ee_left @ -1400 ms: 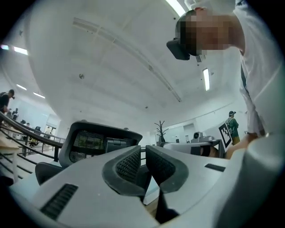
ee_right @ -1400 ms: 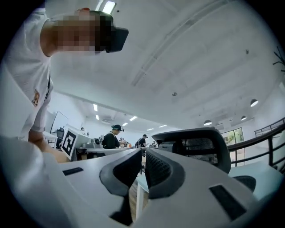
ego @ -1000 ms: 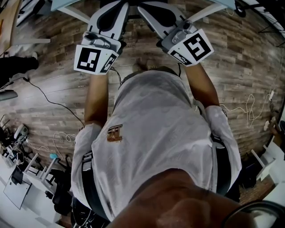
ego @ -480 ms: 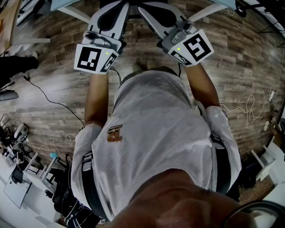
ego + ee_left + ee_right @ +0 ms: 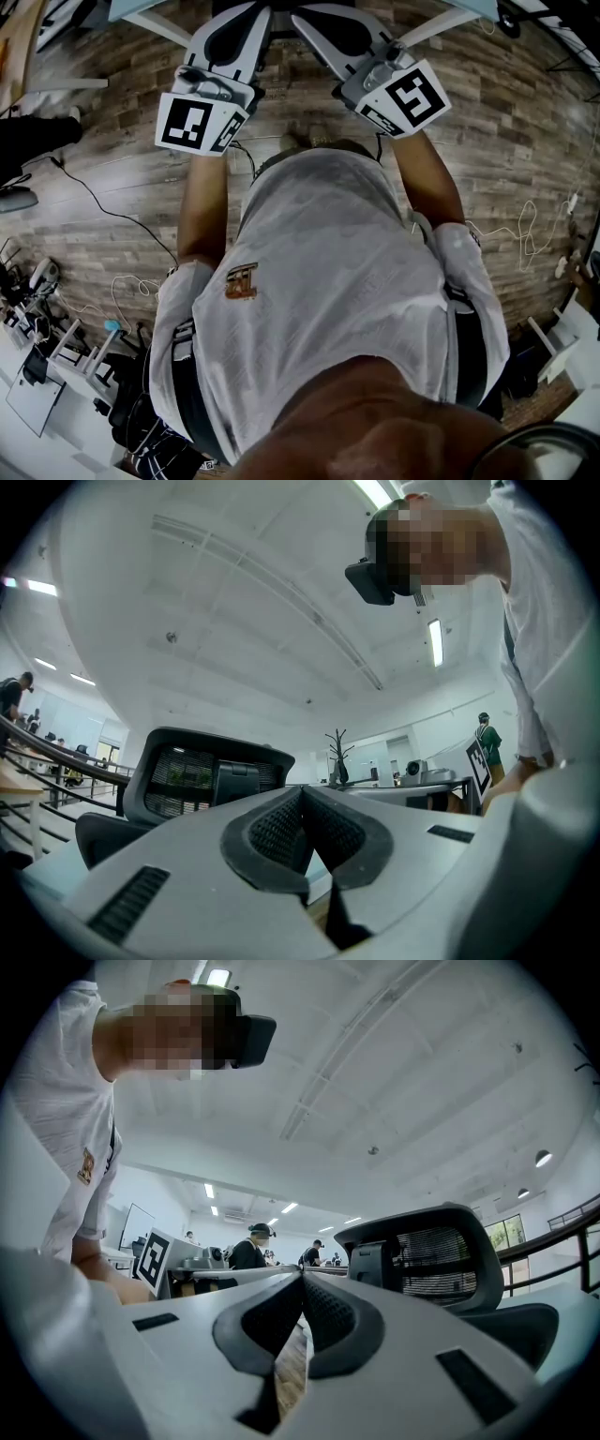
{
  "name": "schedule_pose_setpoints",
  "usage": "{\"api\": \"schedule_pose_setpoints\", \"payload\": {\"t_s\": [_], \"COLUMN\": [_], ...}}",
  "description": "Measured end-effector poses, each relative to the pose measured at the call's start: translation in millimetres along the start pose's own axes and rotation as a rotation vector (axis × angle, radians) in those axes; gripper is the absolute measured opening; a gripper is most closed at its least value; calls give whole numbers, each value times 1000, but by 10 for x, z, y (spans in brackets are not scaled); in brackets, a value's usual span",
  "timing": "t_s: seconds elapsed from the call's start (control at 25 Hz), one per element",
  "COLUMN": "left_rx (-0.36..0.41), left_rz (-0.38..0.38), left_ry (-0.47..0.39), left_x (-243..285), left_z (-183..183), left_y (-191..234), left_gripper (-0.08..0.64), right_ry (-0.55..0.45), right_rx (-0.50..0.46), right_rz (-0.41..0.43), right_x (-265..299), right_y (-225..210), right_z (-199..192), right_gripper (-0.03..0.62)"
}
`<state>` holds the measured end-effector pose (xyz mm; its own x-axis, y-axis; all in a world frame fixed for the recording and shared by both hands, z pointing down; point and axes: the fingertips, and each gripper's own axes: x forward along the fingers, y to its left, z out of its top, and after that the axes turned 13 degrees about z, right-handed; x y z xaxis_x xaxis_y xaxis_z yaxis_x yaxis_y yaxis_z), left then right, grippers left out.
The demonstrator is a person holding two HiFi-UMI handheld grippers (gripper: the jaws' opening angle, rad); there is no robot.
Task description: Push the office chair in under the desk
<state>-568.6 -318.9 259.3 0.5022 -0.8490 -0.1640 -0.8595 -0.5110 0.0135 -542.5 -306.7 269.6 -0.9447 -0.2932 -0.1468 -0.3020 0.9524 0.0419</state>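
The office chair shows in both gripper views as a black mesh-backed headrest [image 5: 208,778] [image 5: 452,1258] rising just beyond the jaws. In the head view only a dark shape [image 5: 281,21] at the top edge, between the two grippers' tips, marks it. The pale desk top [image 5: 136,7] runs along that same edge. My left gripper [image 5: 246,13] [image 5: 302,797] is shut with nothing between its jaws, and it points forward at the chair. My right gripper [image 5: 306,15] [image 5: 302,1281] is likewise shut and empty beside it. Whether either tip touches the chair is hidden.
Wooden plank floor [image 5: 103,178] lies all round my feet. Cables [image 5: 103,211] trail over it at the left, and white cords [image 5: 525,230] at the right. White desk legs [image 5: 164,33] slant out at the top. Other people stand far off [image 5: 246,1246].
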Motion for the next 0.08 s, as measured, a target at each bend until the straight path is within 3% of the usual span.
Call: {"api": "schedule_pose_setpoints", "payload": {"t_s": [0.08], "left_rx": [3], "left_rz": [-3], "left_ry": [3], "left_x": [3], "left_z": [-12], "left_y": [0], "left_gripper": [18], "right_ry": [5], "right_rx": [-3], "right_rz": [-1], "right_x": [-6], "right_y": [-16], "right_z": [-9], "right_gripper": [34]}}
